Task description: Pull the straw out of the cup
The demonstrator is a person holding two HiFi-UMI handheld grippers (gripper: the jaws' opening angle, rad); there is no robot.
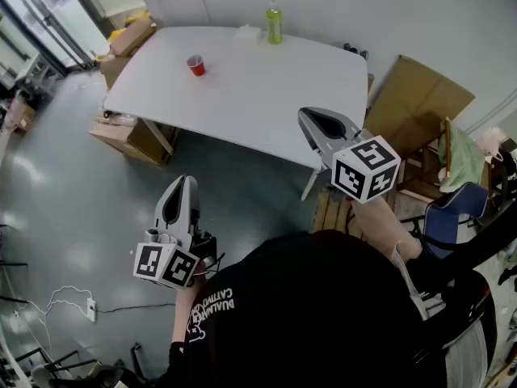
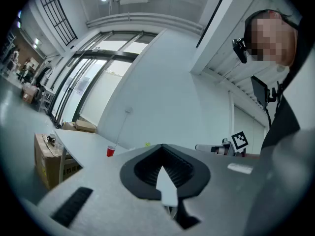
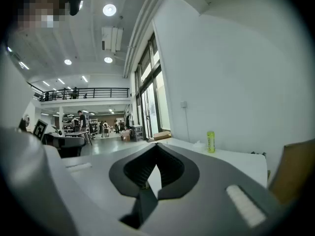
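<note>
Fills 11 to 1 o'clock: white table (image 1: 242, 95). At 2 o'clock, right gripper (image 1: 307, 118), jaws pressed together, empty. At 8 o'clock, left gripper (image 1: 186, 181), likewise closed on nothing. On the table, green bottle (image 1: 275, 24) at 12; red cup (image 1: 196, 65) at 11, well apart from both grippers, straw too small to make out.

The white worktop (image 1: 266, 95) offers wide bare surface. A small red plastic cup (image 1: 195, 65) stands alone near its left end, well apart from the green plastic bottle (image 1: 275, 24) and white packet (image 1: 248, 31) at the far edge. Brown cardboard boxes (image 1: 121, 134) crowd the floor beneath the left end. A large leaning cardboard sheet (image 1: 420, 95) and a blue chair (image 1: 452, 208) hem in the right side. The grey floor (image 1: 73, 208) on the left lies open.
</note>
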